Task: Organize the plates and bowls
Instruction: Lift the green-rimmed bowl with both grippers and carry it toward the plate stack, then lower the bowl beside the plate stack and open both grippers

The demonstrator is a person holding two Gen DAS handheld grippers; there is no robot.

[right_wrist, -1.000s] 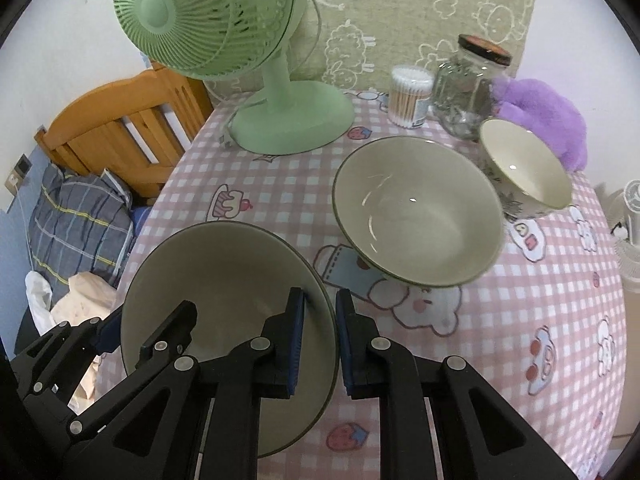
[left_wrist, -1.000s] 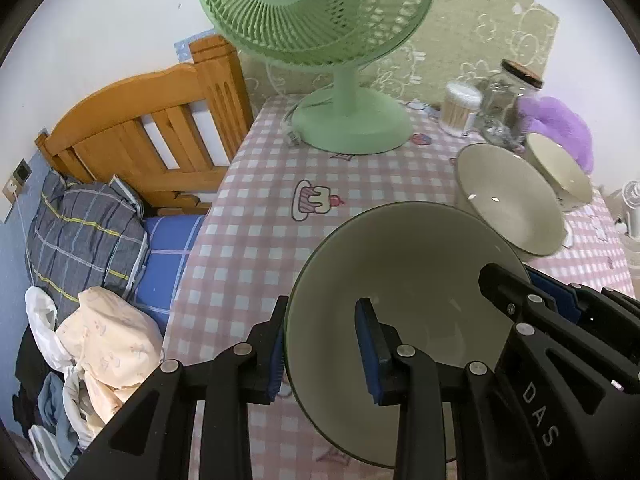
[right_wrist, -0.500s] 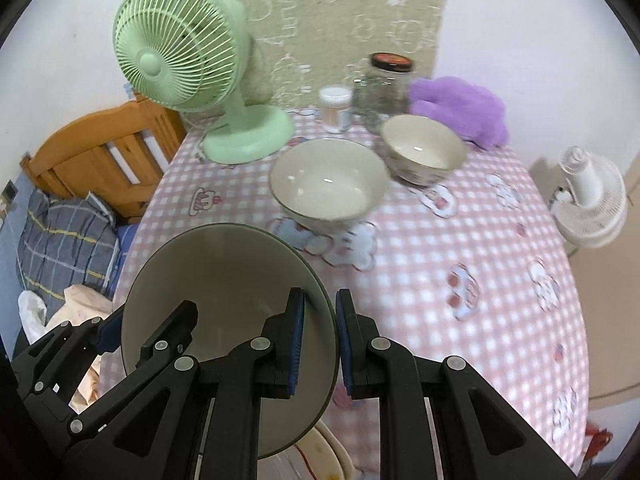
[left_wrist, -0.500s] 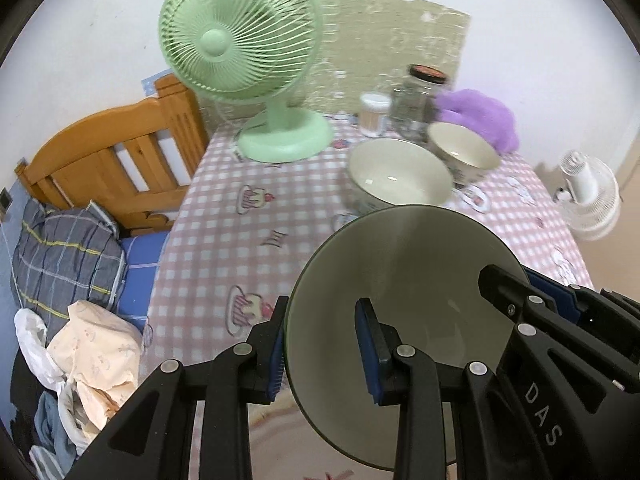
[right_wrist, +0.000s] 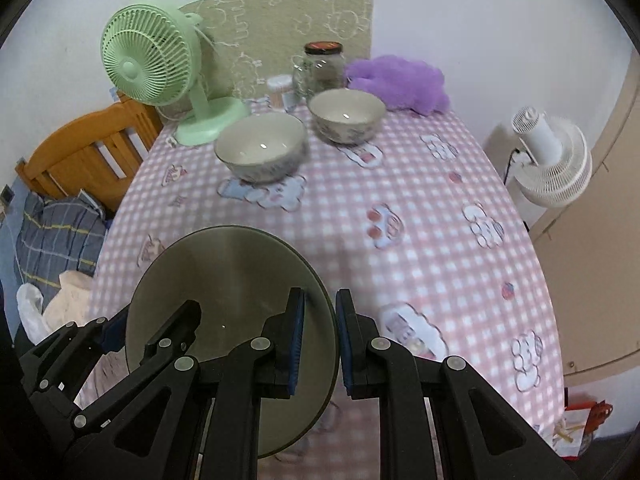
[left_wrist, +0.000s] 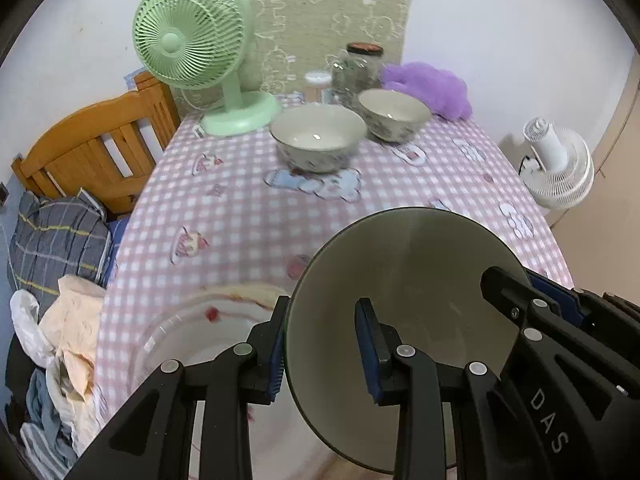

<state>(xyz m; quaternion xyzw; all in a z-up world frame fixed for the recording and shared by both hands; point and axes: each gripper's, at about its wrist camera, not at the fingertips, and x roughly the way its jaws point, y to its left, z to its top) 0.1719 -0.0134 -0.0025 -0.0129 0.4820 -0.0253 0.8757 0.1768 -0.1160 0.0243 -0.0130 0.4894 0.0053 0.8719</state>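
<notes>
**Grey plate carried back over the checked table**

Pink checked tablecloth (right_wrist: pixel 420 240), bedroom behind. Left gripper (left_wrist: pixel 320 344) is clamped narrow on the plate (left_wrist: pixel 404 312) at its left rim; right gripper (right_wrist: pixel 318 336) pinches the opposite rim, jaws nearly shut. So the plate hangs between both, tilted, low in both frames. Under it, lower left, a white plate (left_wrist: pixel 208 336) shows blurred. Further up, two bowls (left_wrist: pixel 318 142) (left_wrist: pixel 394 114) sit side by side, then the green fan (left_wrist: pixel 192 36) and jar (left_wrist: pixel 360 68).

Risk: thin rim grips. If the hands drift apart or twist unevenly, the plate could slip and strike the white plate.

Compared with a second ago, bowls and fan look farther off; both grips unchanged.
</notes>
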